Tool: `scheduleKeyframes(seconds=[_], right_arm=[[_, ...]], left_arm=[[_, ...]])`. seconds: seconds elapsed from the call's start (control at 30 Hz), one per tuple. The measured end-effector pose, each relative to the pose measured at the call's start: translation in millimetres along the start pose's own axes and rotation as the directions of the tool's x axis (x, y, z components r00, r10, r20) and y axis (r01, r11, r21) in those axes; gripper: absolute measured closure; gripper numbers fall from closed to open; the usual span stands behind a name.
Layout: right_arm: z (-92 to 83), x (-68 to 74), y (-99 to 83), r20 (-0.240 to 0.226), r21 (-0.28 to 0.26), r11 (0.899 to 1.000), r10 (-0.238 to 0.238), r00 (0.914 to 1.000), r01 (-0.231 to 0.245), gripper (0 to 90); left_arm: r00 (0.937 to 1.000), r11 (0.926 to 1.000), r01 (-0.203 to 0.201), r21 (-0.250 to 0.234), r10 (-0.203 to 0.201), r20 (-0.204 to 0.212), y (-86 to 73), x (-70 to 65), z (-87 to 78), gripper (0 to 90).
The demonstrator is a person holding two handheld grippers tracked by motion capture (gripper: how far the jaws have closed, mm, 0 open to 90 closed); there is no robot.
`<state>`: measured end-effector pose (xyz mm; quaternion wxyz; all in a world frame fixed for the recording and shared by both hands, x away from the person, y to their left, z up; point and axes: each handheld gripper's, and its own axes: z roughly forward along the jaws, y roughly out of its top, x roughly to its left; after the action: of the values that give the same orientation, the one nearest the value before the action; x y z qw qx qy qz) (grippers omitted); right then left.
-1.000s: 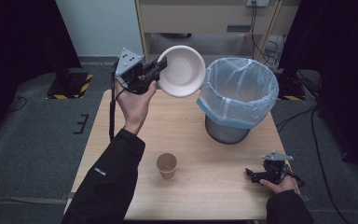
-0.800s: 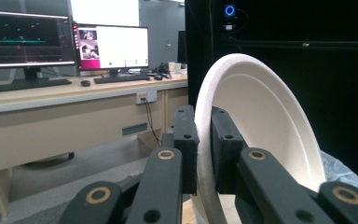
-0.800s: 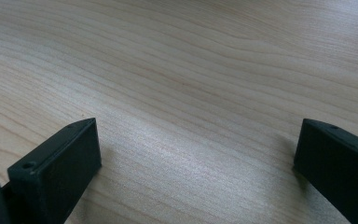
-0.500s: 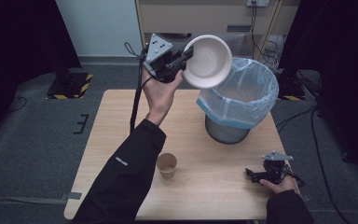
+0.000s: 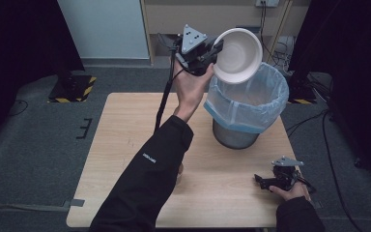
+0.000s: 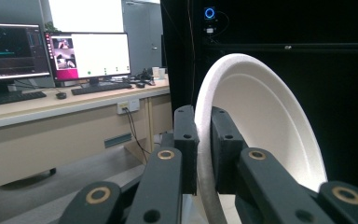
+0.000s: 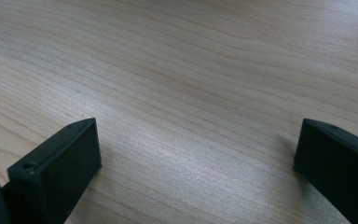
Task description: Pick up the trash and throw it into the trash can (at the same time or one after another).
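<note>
1. While it hangs above the near rim of the grey mesh bin lined with a pale blue plastic bag (image 5: 247, 104), the round white foam bowl (image 5: 237, 48) stands on edge, with its hollow facing the person.
2. The left gripper (image 5: 211, 52) is clenched on the bowl's rim, one jaw on each side of the wall.
3. The right gripper (image 5: 262, 181) rests on the light wooden table (image 5: 125, 145) with jaws wide apart, holding nothing.
4. The bin stands near the table's far right edge; bare wood lies to its left.

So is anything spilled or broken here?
No, nothing is spilled or broken. The left gripper pinches the rim of a white bowl, tipped on its side above the lined bin. The bowl looks whole and empty.
</note>
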<state>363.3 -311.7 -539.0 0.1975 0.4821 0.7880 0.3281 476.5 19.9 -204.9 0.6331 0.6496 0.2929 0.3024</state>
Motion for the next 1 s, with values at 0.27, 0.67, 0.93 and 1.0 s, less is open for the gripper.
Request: scheduleKeyframes(seconds=[0.27, 0.67, 0.93, 1.0], right_arm=[[0.0, 0.0, 0.0, 0.000, 0.000, 1.000, 0.000, 1.0000, 0.000, 0.7], [0.0, 0.0, 0.0, -0.002, 0.000, 1.000, -0.001, 1.0000, 0.001, 0.8], [0.2, 0.7, 0.1, -0.009, -0.002, 1.000, -0.004, 0.9999, 0.004, 0.7], [0.1, 0.9, 0.1, -0.010, 0.000, 1.000, -0.002, 0.9999, 0.002, 0.8]], left_arm=[[0.9999, 0.9998, 0.014, 0.014, -0.014, 0.002, -7.2, -5.3, 26.3, 82.6], [0.9998, 0.9972, 0.013, 0.073, -0.014, 0.010, -20.9, -13.5, 63.8, 81.9], [0.9940, 0.9933, 0.093, 0.069, -0.096, 0.052, -25.2, -3.2, 61.1, 57.5], [0.9919, 0.9927, 0.103, 0.062, -0.107, 0.068, -25.0, -0.7, 53.6, 54.6]])
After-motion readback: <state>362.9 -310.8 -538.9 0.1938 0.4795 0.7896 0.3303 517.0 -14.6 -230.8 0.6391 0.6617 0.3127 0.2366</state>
